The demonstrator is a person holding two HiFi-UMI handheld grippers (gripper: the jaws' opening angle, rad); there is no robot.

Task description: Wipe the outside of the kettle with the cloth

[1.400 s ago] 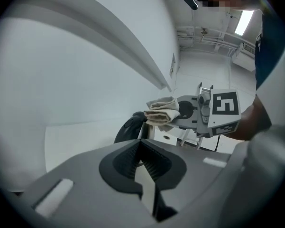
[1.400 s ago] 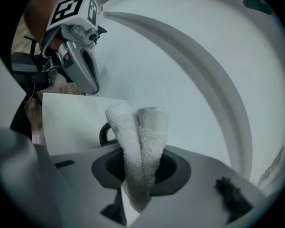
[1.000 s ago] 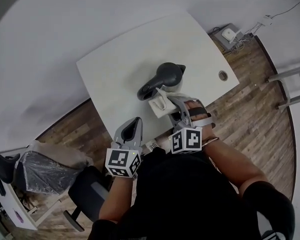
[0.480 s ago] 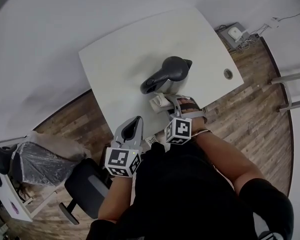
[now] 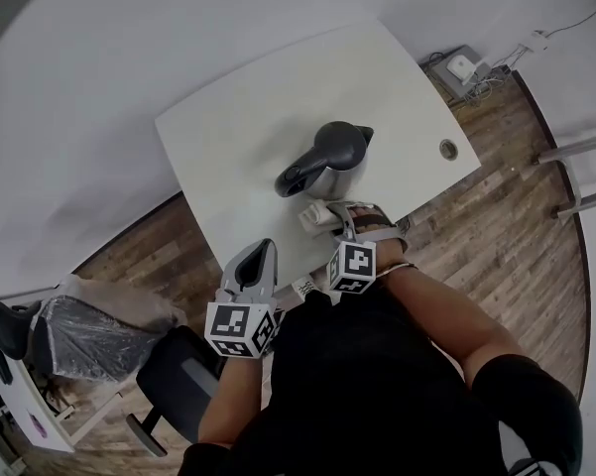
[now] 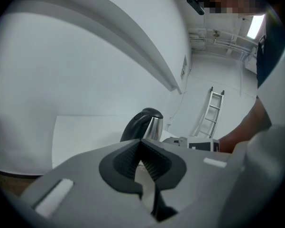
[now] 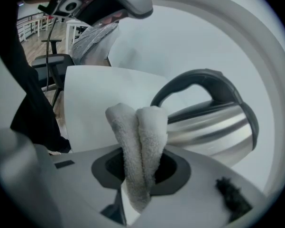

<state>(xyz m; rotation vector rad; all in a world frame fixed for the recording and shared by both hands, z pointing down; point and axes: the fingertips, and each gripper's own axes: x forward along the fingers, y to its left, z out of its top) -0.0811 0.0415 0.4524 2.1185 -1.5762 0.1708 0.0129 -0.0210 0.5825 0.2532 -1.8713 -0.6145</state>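
Note:
A steel kettle (image 5: 330,162) with a black lid and handle stands on the white table (image 5: 238,127). It also shows in the left gripper view, kettle (image 6: 144,125), and close up in the right gripper view, kettle (image 7: 213,122). My right gripper (image 5: 327,216) is shut on a folded white cloth (image 5: 315,216), just in front of the kettle's near side; whether the cloth (image 7: 137,137) touches the steel I cannot tell. My left gripper (image 5: 260,256) is shut and empty, held back at the table's near edge.
A black office chair (image 5: 178,385) and a plastic-covered object (image 5: 89,330) stand on the wooden floor at the left. A round cable hole (image 5: 448,149) is near the table's right edge. A ladder (image 6: 211,110) leans on the far wall.
My right gripper with the cloth has drawn back a little toward me from the kettle's side. The left gripper has barely moved.

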